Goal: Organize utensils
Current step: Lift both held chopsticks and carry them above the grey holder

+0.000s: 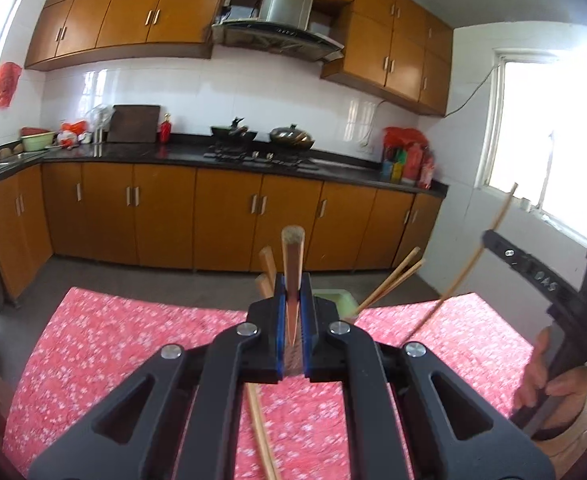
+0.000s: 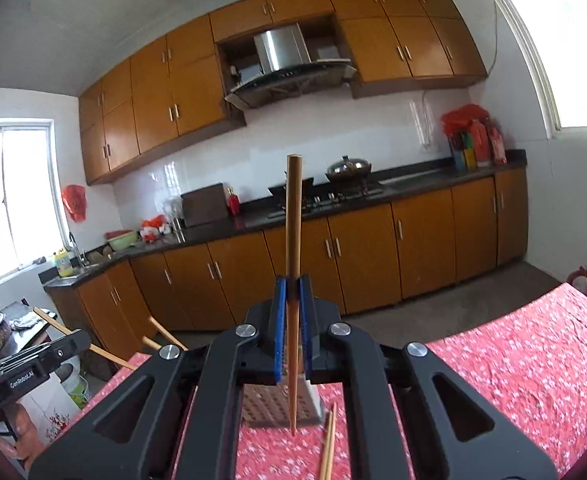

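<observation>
**Two Chopsticks Lifted, One in Each Tool**

While both tools hang above the table (image 1: pixel 133 328), each is pressed together on a single chopstick. My left tool (image 1: pixel 293 312) pinches its chopstick (image 1: pixel 292 252) low on the shaft, the blunt end standing up ahead of the jaws. My right tool (image 2: pixel 292 312) does the same with a longer-looking chopstick (image 2: pixel 293 220) — held near the middle, its thin tip hanging below the jaws and its butt rising well above them.

I judge the mid-shaft grips are deliberate: a stick held upright can be dropped end-first into a holder. Just beyond the left tool sits a pale green container (image 1: pixel 329 294), mostly hidden, with more chopsticks (image 1: pixel 389 280) leaning out of it — likely the destination. Under the right tool lies a perforated holder (image 2: pixel 277 408) on its side, with loose chopsticks (image 2: pixel 327 448) beside it on the red floral cloth (image 2: pixel 513 360); another lies beneath the left tool.
</observation>
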